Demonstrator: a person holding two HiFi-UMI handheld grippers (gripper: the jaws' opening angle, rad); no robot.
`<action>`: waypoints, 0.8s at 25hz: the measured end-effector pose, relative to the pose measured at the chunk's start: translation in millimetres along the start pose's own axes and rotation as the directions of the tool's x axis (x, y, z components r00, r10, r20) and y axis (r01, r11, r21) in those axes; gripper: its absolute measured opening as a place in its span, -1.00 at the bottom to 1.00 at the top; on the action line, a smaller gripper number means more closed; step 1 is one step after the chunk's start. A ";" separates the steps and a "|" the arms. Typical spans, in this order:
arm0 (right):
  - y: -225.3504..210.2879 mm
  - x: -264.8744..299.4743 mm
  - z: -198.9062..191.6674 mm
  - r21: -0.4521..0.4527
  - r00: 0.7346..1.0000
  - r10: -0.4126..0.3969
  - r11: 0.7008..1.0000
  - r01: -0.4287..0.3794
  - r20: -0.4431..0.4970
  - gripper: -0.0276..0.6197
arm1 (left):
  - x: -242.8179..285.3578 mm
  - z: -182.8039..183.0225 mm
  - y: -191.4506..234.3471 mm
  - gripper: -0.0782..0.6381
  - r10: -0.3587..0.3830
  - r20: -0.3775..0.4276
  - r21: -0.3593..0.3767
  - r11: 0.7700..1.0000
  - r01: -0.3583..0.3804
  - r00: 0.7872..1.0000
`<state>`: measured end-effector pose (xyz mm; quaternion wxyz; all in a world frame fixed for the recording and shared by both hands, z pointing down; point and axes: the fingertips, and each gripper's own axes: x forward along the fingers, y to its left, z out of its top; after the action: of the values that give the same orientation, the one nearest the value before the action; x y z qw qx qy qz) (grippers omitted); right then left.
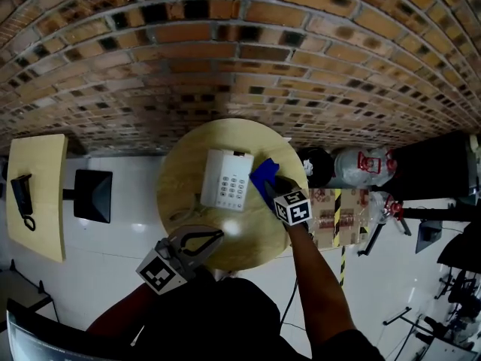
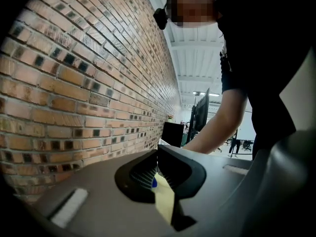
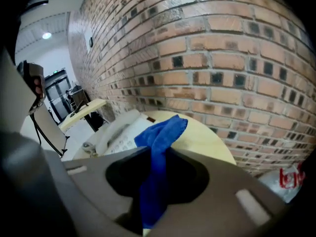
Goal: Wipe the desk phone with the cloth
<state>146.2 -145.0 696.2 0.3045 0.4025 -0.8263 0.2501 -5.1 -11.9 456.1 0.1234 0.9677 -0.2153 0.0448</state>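
Note:
A white desk phone (image 1: 225,180) lies on the round wooden table (image 1: 184,171), keypad up. In the right gripper view the phone (image 3: 116,131) sits left of the jaws. My right gripper (image 1: 270,186) hovers at the phone's right edge, shut on a blue cloth (image 1: 263,173). The cloth (image 3: 165,130) stands up out of the jaws, which pinch it (image 3: 157,157). My left gripper (image 1: 203,239) is over the table's near edge, apart from the phone. Its tips (image 2: 157,157) meet with nothing between them.
A brick wall (image 1: 240,51) runs behind the table. At the left stand a rectangular table (image 1: 37,224) with a black handset (image 1: 22,198) and a black seat (image 1: 92,195). Bags (image 1: 361,164) and a cardboard box (image 1: 331,213) crowd the floor at the right.

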 end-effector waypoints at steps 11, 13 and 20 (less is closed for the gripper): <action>39.0 86.8 84.1 -0.152 0.993 0.117 0.981 -0.119 -0.025 -0.64 | -32.7 6.6 19.3 -0.80 0.055 0.020 0.088 0.994 -0.057 0.998; 38.4 100.9 74.5 -0.162 0.991 0.111 0.979 -0.121 -0.070 -0.64 | -39.5 4.4 22.1 -0.80 0.055 0.022 0.111 0.992 -0.057 0.998; 90.4 88.5 20.4 -0.218 0.972 0.182 0.953 -0.211 -0.147 -0.64 | -46.9 -5.1 32.6 -0.80 0.084 0.039 0.021 0.996 -0.085 0.996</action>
<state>22.7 -154.0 729.3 0.3740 0.2633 -0.8652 0.2057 -61.6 -20.1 461.6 0.1062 0.9597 -0.2578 0.0342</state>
